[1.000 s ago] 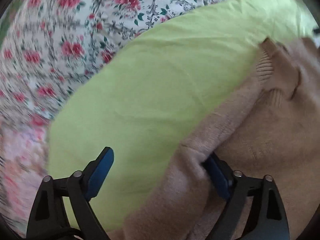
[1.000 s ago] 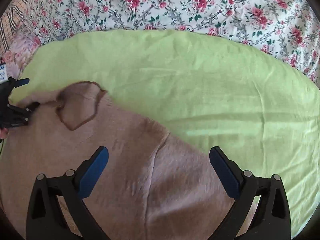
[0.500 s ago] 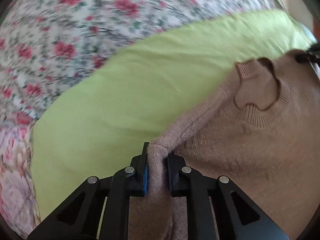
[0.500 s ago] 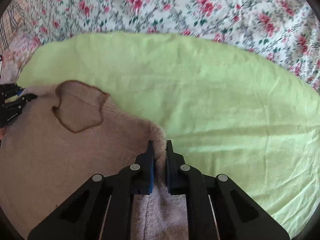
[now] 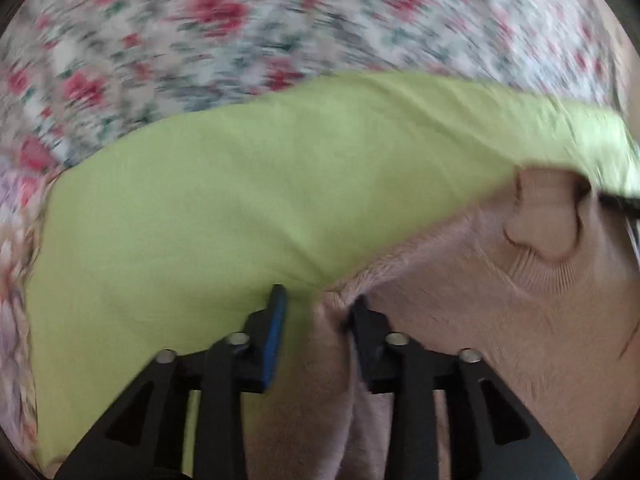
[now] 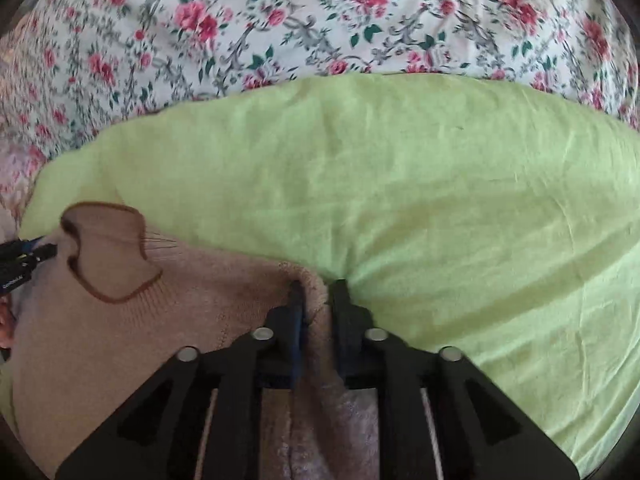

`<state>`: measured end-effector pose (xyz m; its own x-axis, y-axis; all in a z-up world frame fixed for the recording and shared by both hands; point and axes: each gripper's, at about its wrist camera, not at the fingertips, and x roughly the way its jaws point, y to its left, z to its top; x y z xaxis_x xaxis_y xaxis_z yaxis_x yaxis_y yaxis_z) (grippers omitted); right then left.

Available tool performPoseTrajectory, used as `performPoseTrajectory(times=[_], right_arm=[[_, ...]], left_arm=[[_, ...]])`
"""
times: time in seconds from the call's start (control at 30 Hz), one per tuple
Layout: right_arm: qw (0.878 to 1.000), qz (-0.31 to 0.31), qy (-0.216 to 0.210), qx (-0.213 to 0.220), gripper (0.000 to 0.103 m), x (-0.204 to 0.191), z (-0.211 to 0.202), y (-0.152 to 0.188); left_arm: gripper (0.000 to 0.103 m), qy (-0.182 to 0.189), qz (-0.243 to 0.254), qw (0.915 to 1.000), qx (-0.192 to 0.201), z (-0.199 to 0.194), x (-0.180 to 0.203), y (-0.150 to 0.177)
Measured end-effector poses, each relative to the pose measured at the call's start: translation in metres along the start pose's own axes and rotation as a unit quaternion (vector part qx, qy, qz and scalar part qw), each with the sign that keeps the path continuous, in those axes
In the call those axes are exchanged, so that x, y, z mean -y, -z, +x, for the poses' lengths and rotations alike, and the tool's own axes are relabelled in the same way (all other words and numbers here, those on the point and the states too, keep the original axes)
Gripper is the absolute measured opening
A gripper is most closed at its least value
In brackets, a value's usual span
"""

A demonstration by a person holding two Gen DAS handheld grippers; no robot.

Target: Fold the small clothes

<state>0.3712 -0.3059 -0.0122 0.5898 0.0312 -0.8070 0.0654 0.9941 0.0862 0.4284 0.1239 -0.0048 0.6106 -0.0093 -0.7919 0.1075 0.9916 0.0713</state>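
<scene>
At the far left lies the floral bedsheet (image 5: 132, 40), blurred in my left wrist view, and over it the lime-green cloth (image 5: 240, 200) that covers most of the bed in front of me. My left gripper (image 5: 318, 304) has its jaws parted: the blue-padded left finger stands over the green cloth, clear of the knit, while the right finger touches a raised ridge of the beige knit sweater (image 5: 500, 340), which rises between the fingers without being pinched. The sweater lies flat on the green cloth to the right of that ridge, its ribbed neckline (image 5: 544, 220) upward and toward the right edge. In my right wrist view the same sweater (image 6: 132, 328) spreads to the left, neckline (image 6: 108, 252) near the far left, where the tips of my other gripper just show. My right gripper (image 6: 316, 292) is clamped on the sweater's shoulder edge, a narrow fold squeezed between the fingers. To its right is bare green cloth (image 6: 460, 220), then the sheet (image 6: 320, 12).
</scene>
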Motion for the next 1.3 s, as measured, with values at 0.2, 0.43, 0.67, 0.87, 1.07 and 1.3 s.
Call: performPoseTrajectory(times=[0.2,0.43,0.67,0.87,1.07,1.3], right_arm=[[0.998,0.027,-0.023,0.053,0.047,0.023,-0.094,0.025],[0.995,0.067,-0.041,0.068,0.058,0.04,-0.182,0.123],[0.987,0.137,-0.037,0.078,0.058,0.054,-0.23,0.212],[0.975,0.204,-0.034,0.085,0.058,0.078,-0.24,0.254],[0.96,0.27,-0.03,0.064,0.058,0.102,-0.214,0.257],[0.948,0.301,-0.06,0.086,0.058,0.107,-0.214,0.265]], left_arm=[[0.044,-0.031,-0.01,0.9994,0.012,-0.049,-0.008,0.013],[0.054,0.016,-0.024,0.9991,0.032,-0.132,0.035,0.071],[0.06,0.076,-0.004,0.9965,0.035,-0.174,0.108,0.132],[0.063,0.11,0.003,0.9939,0.012,-0.182,0.154,0.17],[0.064,0.133,0.001,0.9911,-0.008,-0.182,0.172,0.19],[0.064,0.135,0.006,0.9907,-0.017,-0.186,0.176,0.199]])
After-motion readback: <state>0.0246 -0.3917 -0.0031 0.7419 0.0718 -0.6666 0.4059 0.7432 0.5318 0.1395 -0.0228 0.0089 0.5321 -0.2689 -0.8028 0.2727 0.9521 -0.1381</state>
